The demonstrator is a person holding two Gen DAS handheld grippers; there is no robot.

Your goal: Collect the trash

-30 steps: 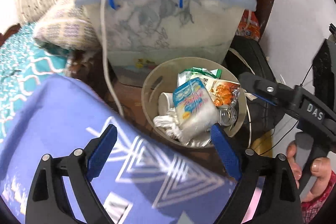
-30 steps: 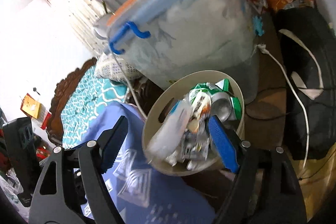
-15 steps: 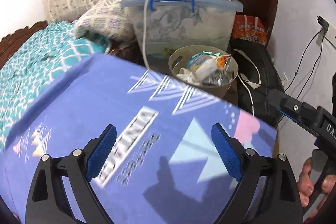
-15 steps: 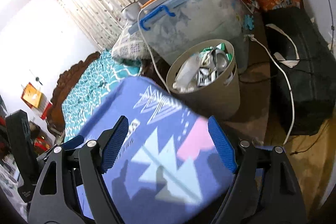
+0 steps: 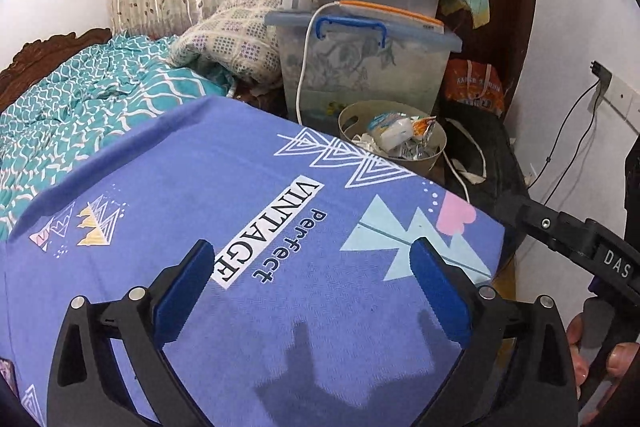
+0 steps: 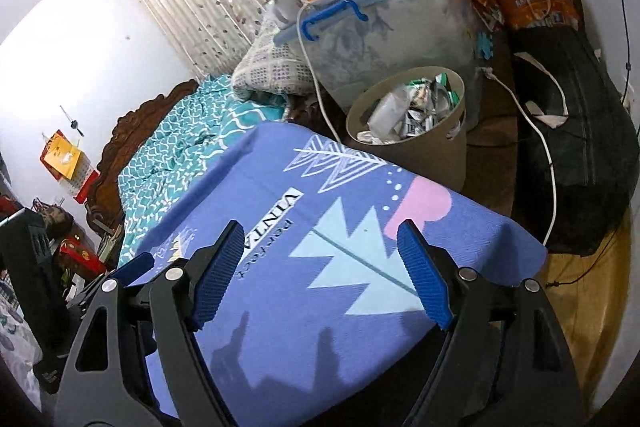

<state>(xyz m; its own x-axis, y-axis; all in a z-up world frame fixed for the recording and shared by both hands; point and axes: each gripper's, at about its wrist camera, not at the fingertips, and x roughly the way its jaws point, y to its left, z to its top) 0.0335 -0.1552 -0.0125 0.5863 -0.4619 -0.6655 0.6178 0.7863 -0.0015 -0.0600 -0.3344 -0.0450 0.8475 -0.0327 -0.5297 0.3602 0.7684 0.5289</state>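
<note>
A beige trash bin (image 5: 349,125) (image 6: 420,163) stands on the floor past the far edge of a purple printed cloth (image 5: 240,179) (image 6: 320,315). It is full of wrappers and a white packet (image 5: 394,133) (image 6: 412,107). My left gripper (image 5: 310,253) hovers over the cloth, well short of the bin. Its jaws are opening and nothing is between them. My right gripper (image 6: 320,231) hovers beside it, jaws also opening and empty. In the left wrist view its black body (image 5: 580,243) crosses the right side, held by a hand (image 5: 616,359).
Stacked clear storage boxes (image 5: 360,75) (image 6: 392,23) and a patterned pillow (image 5: 236,31) sit behind the bin. A black bag (image 5: 480,155) (image 6: 576,147), an orange bag (image 6: 532,3) and a white cable (image 6: 548,163) lie to its right. A teal bedspread (image 5: 80,99) spreads left.
Both grippers have pulled back from right over the bin to above the purple cloth. The bin now looks small and far. Both stayed empty.
</note>
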